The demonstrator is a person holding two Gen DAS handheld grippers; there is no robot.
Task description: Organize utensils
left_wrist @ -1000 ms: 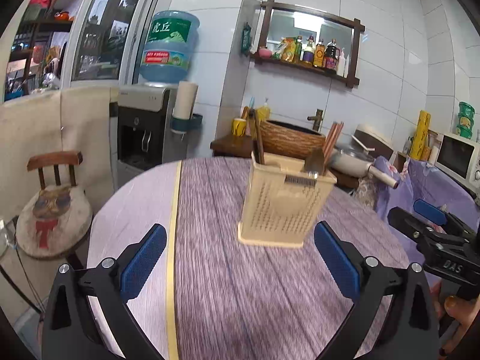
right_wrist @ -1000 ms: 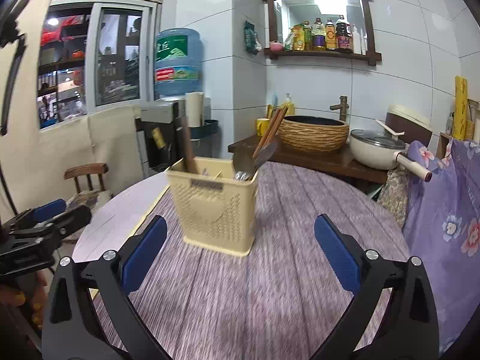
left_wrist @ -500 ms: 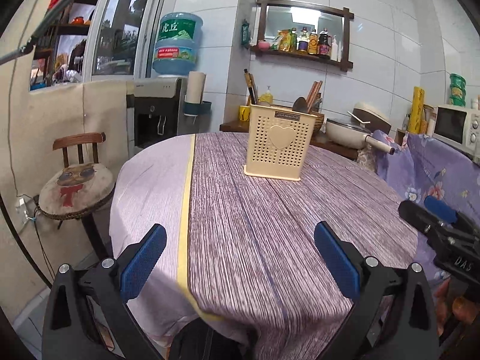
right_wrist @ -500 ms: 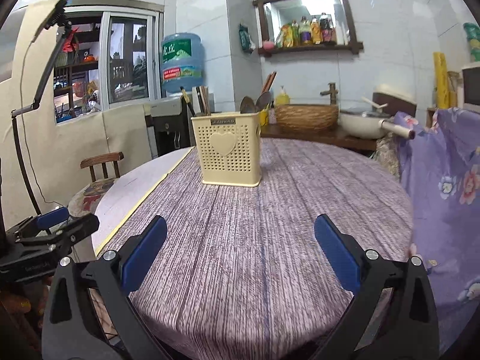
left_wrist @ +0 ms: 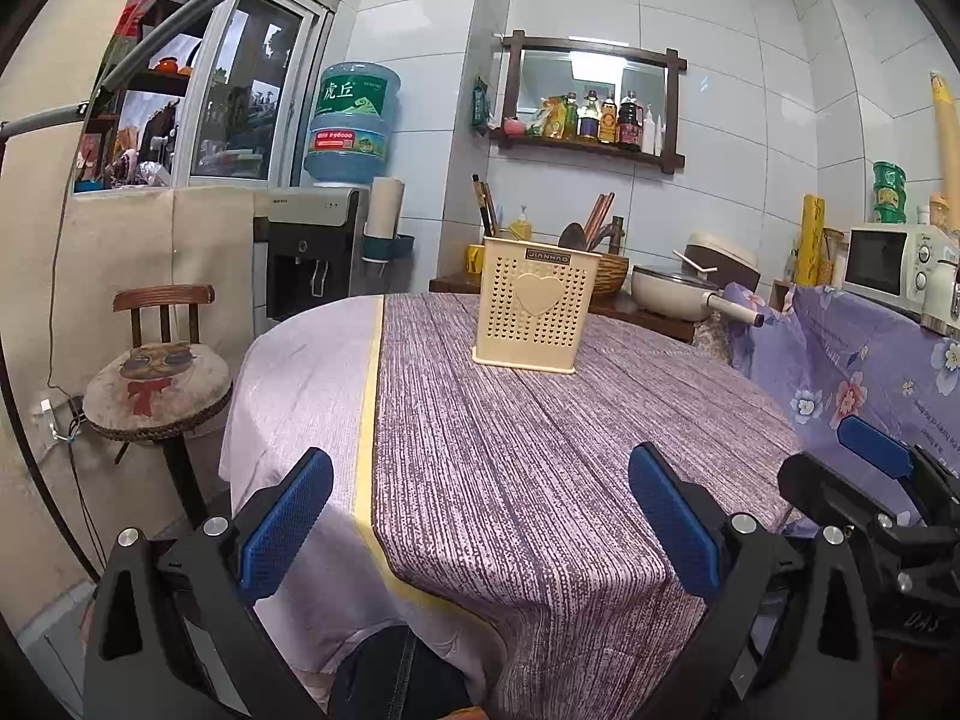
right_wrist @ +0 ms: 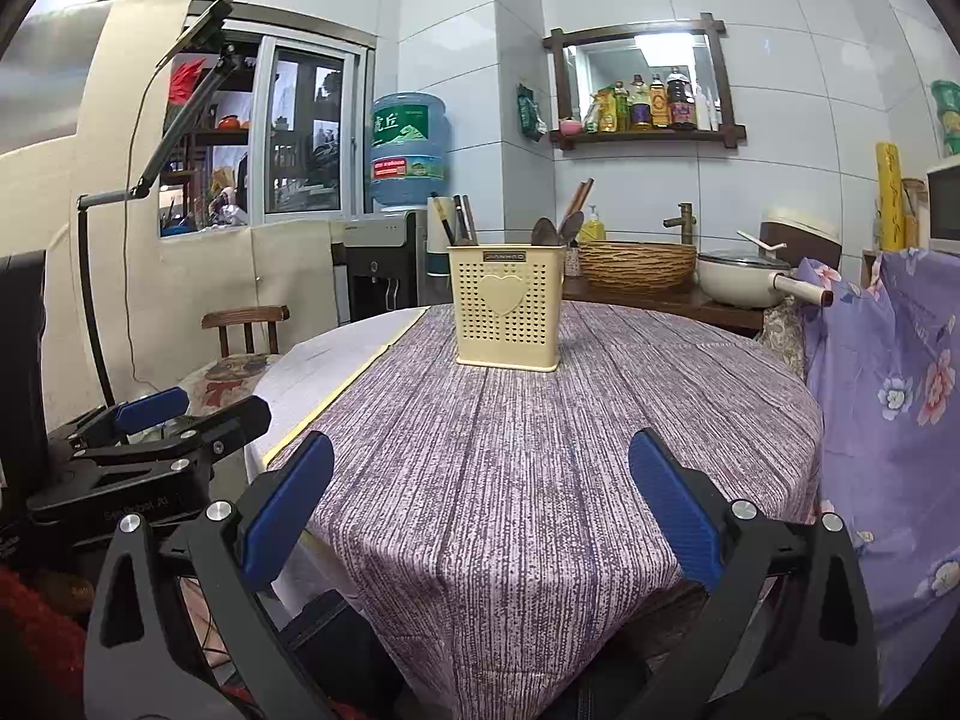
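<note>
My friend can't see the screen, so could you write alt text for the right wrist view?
A cream perforated plastic utensil holder with a heart, holding spoons and chopsticks, stands on a round table under a purple striped cloth. The open, empty right claw frames the foreground, and the left claw sits at the left edge.

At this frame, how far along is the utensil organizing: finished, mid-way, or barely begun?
It looks finished or nearly so. Done: spoons and chopsticks stand upright in the cream holder on the table, with no loose utensils visible on the cloth. In hand: nothing; the left gripper and right gripper are both open and empty, at the near table edge. Left: nothing visible.
</note>
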